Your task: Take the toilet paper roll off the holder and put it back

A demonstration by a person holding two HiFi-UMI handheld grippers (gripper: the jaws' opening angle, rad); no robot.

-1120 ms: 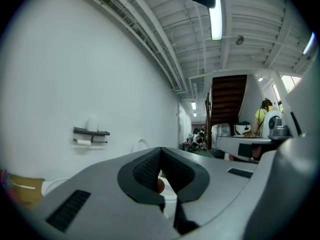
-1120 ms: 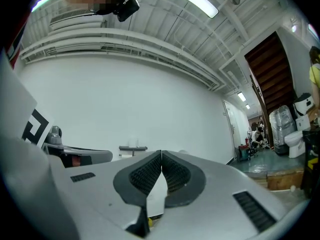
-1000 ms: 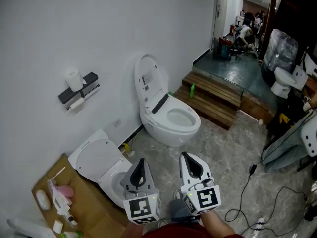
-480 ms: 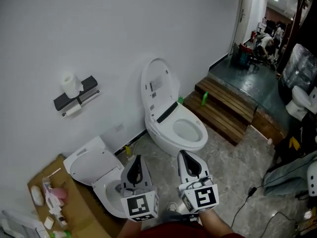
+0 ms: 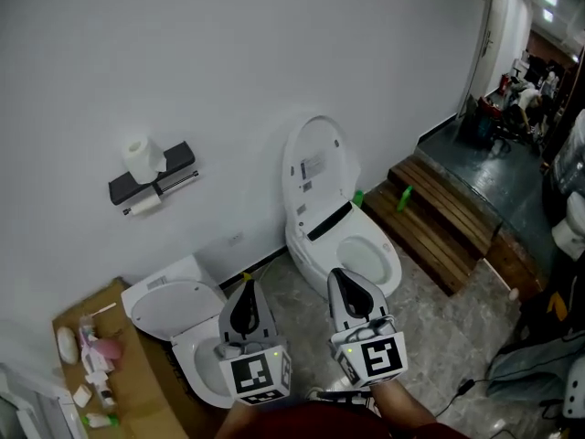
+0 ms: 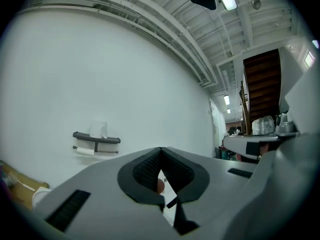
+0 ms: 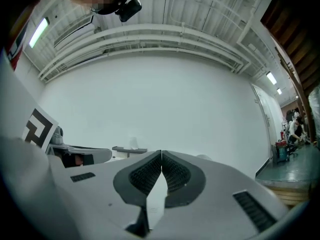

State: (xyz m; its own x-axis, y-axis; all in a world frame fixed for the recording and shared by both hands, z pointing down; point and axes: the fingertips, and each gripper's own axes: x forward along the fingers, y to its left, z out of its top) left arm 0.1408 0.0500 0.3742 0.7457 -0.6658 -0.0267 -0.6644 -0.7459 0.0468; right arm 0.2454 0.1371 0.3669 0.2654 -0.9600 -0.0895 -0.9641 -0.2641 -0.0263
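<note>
A white toilet paper roll [image 5: 139, 156] stands upright on top of the dark grey wall holder [image 5: 169, 174]. A second roll [image 5: 142, 206] hangs on the bar under it. In the left gripper view the holder [image 6: 112, 139] and the standing roll [image 6: 98, 129] sit far off at the left. My left gripper [image 5: 245, 286] and right gripper [image 5: 337, 277] are held level, side by side, low in the head view and well short of the wall. Both are shut with nothing between their jaws. The right gripper view shows the holder [image 7: 129, 149] small, just above the closed tips [image 7: 161, 153].
A white toilet [image 5: 343, 245] with its lid up stands against the wall at the right of the holder. Another toilet [image 5: 178, 309] sits low on the floor just ahead of my left gripper. Cardboard [image 5: 137, 382] with small items lies at the left. Wooden steps [image 5: 448, 222] lead to a doorway.
Both grippers have travelled along the floor toward the wall, still shut. The toilets and the holder have slid right in the head view, and the doorway is now at the right edge.
</note>
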